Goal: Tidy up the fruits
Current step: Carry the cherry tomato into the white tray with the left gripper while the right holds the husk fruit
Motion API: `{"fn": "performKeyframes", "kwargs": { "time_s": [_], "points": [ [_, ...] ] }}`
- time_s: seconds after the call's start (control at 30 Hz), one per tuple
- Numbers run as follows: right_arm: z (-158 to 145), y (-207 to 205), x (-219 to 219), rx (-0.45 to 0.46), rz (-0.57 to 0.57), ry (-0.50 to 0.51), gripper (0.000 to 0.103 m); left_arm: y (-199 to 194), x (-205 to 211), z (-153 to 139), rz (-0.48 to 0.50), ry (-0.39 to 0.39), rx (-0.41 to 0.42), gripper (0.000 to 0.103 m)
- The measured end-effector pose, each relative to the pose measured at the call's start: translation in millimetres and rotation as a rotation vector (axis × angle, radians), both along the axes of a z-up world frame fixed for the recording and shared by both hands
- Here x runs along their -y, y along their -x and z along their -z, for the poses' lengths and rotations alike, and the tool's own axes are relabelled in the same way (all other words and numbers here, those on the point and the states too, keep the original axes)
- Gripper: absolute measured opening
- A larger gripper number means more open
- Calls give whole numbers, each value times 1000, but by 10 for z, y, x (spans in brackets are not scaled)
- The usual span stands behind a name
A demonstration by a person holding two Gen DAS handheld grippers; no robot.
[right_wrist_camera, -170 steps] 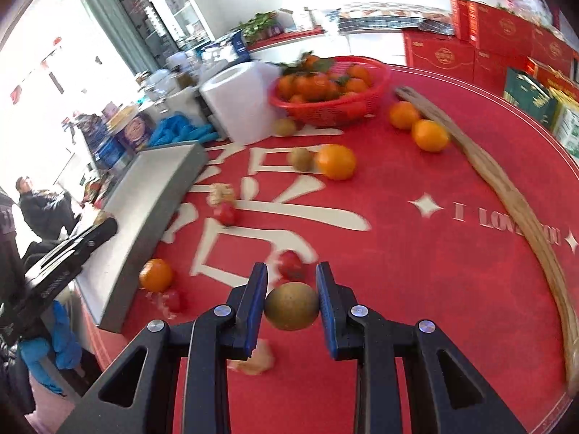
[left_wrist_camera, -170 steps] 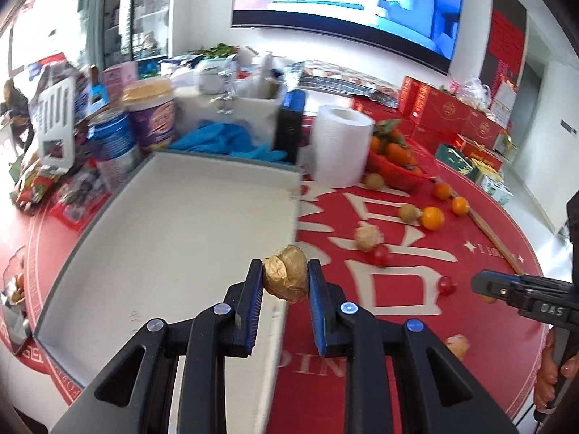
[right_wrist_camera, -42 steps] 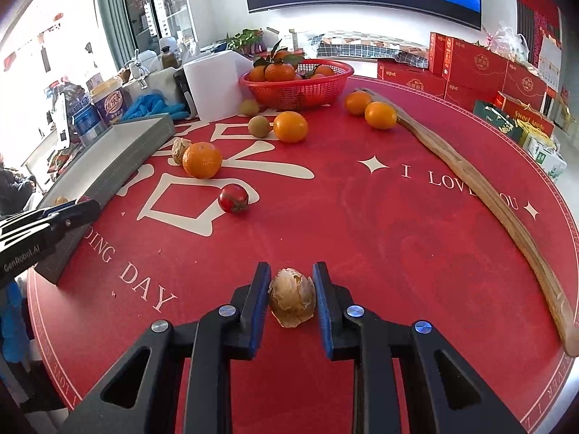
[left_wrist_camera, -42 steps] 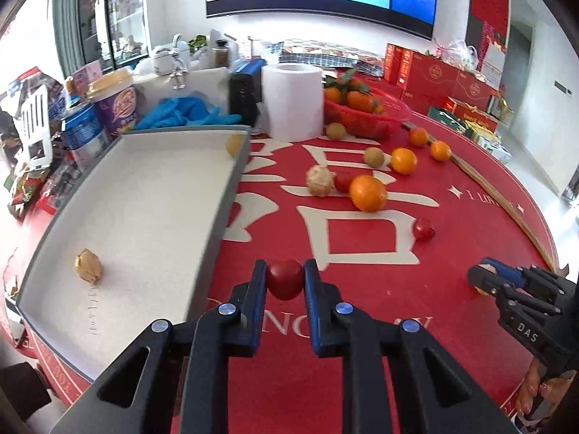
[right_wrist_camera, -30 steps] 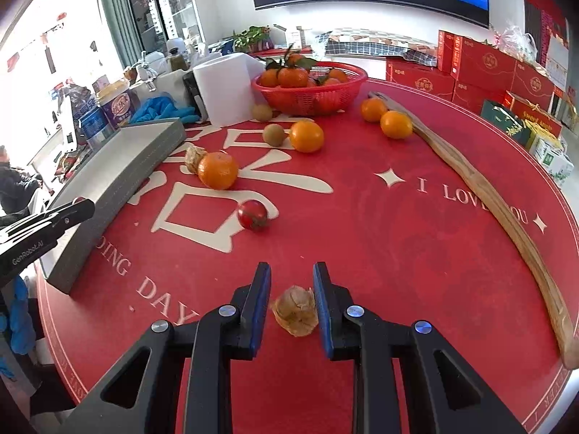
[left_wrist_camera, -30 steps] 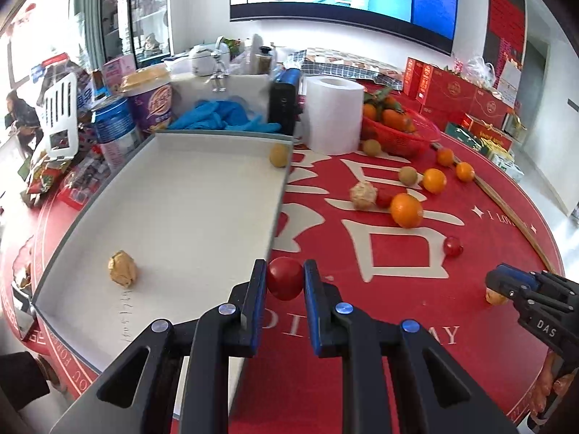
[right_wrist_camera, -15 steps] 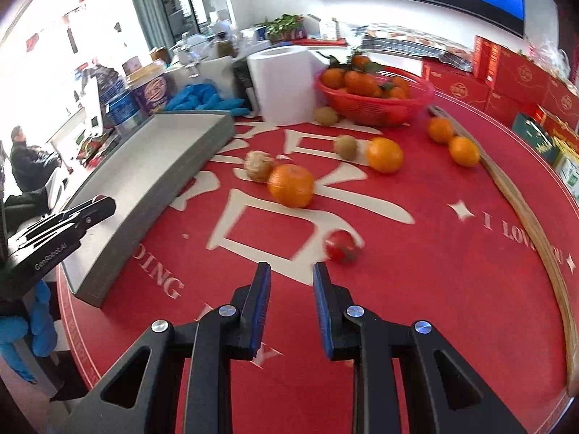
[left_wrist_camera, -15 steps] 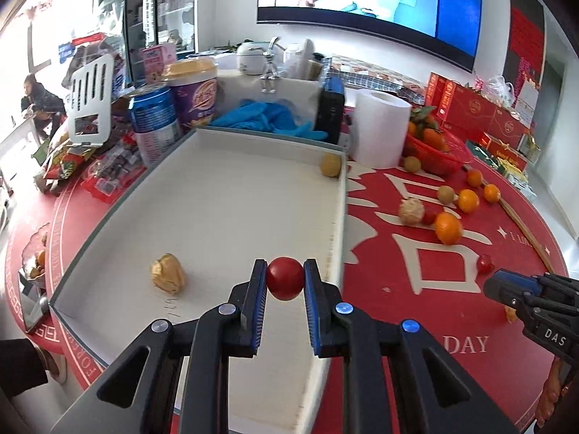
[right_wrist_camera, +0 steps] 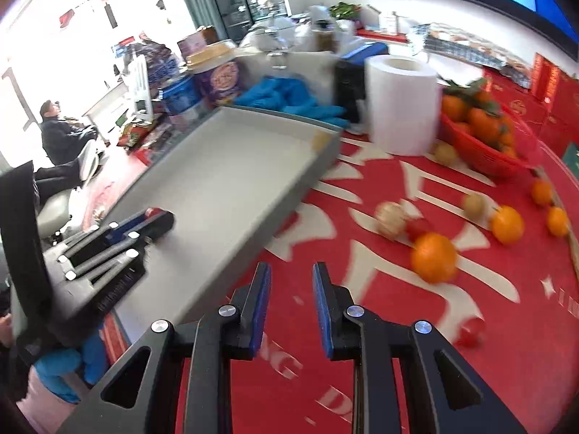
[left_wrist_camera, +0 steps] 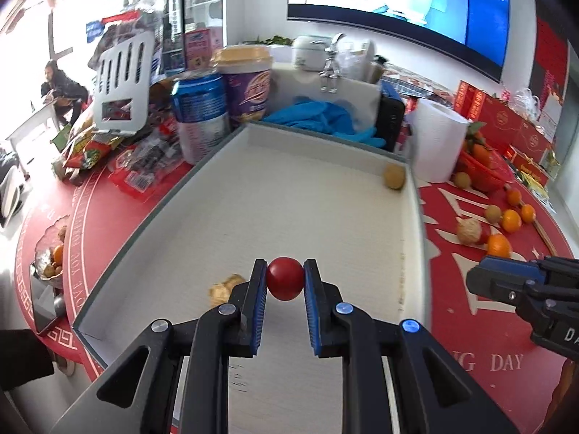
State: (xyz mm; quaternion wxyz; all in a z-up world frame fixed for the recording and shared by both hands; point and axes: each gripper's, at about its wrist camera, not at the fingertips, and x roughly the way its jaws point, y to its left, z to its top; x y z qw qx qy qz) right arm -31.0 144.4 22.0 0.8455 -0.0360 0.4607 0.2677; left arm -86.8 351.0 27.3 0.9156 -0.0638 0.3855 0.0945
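My left gripper point(left_wrist_camera: 285, 278) is shut on a red cherry tomato point(left_wrist_camera: 285, 277) and holds it over the near part of the grey tray point(left_wrist_camera: 415, 195). In the tray lie a papery husk fruit point(left_wrist_camera: 223, 288) just left of my fingers and a tan round fruit point(left_wrist_camera: 393, 176) in the far right corner. My right gripper point(right_wrist_camera: 291, 280) is open and empty above the red tablecloth, right of the tray point(right_wrist_camera: 289, 202). Loose oranges point(right_wrist_camera: 433, 257), another red tomato point(right_wrist_camera: 470, 330) and a husk fruit point(right_wrist_camera: 391, 217) lie on the cloth.
A red basket of oranges point(right_wrist_camera: 485, 144) and a paper roll point(right_wrist_camera: 400, 105) stand behind the tray. Cans point(left_wrist_camera: 201, 112), snack packs and blue gloves point(left_wrist_camera: 322, 117) crowd the tray's far and left sides. A small dish of fruit point(left_wrist_camera: 52, 249) sits at the left.
My left gripper carried the tomato further over the tray. My right gripper swung left toward the tray, still open and empty after leaving the husk fruit on the cloth.
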Motion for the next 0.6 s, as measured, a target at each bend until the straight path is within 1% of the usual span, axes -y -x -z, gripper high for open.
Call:
{"fn": "performKeyframes", "kwargs": {
  "time_s": [0.13, 0.3, 0.43, 0.53, 0.6],
  "points": [
    [12, -125, -262, -37, -24, -32, 26, -18, -93, 62, -24, 4, -12, 22],
    [35, -207, -483, -53, -43, -49, 26, -42, -157, 144, -41, 3, -40, 22],
    [106, -246, -606, -70, -59, -33, 26, -57, -178, 210, -42, 7, -61, 22],
    [144, -255, -642, -69, -61, -19, 26, -49, -175, 220, -45, 0, -54, 23],
    [136, -244, -650, -66, -72, -12, 26, -50, -171, 222, -39, 1, -52, 27]
  ]
}}
